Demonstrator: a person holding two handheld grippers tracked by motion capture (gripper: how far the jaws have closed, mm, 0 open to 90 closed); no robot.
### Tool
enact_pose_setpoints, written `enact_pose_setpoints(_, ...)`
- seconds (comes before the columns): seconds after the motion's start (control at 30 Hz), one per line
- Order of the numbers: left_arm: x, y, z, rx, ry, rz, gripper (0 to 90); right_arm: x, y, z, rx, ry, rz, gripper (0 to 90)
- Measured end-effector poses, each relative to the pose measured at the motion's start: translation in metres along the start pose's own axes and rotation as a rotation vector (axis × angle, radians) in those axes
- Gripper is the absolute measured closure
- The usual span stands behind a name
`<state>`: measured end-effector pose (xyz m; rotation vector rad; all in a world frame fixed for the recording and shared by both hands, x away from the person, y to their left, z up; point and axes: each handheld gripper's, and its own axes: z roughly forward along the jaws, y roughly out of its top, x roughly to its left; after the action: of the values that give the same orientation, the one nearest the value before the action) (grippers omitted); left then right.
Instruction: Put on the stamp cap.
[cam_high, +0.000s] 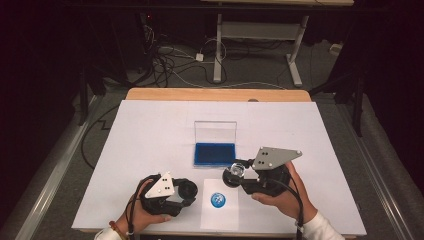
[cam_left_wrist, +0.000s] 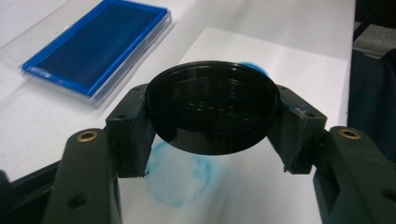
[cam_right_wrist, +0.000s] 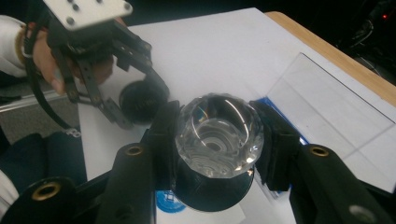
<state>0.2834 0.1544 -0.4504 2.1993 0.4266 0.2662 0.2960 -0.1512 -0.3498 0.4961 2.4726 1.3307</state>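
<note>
1. Left tongs: clenched on a round black cap, glossy, shallow, hollow side up with faint raised lettering inside; pads pressed on its rim at both sides.
2. Same cap seen from above, held off the counter, left of the small white paper sheet.
3. Right tongs: clenched on a stamp with a clear, faceted, crystal-like knob on top and a round black base below; pads pressed on it from both sides.
4. Stamp held just above the far edge of the paper sheet, tilted.
5. On the paper sheet: a round blue stamped mark, near its middle, between the two tongs.
6. Beyond the paper sheet: a blue ink pad in a clear case, its clear lid standing open at the far side.
7. Left tongs with the cap also visible in the right gripper view, apart from the stamp.
</note>
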Motion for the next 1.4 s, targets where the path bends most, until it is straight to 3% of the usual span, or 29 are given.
enact_pose_setpoints(0.7, -0.025, 0.033, 0.031, -0.037, -0.097, 0.05, 36.7, 0.024, 0.001, 0.034, 0.021, 0.102, -0.028, 56.4)
enact_pose_setpoints(0.97, -0.025, 0.032, 0.03, -0.061, -0.105, 0.027, 36.7, 0.028, -0.002, 0.041, 0.029, 0.122, -0.031, 56.4)
enact_pose_setpoints(1.4, -0.025, 0.032, 0.03, -0.06, -0.098, 0.024, 36.7, 0.03, -0.003, 0.045, 0.036, 0.146, -0.028, 56.4)
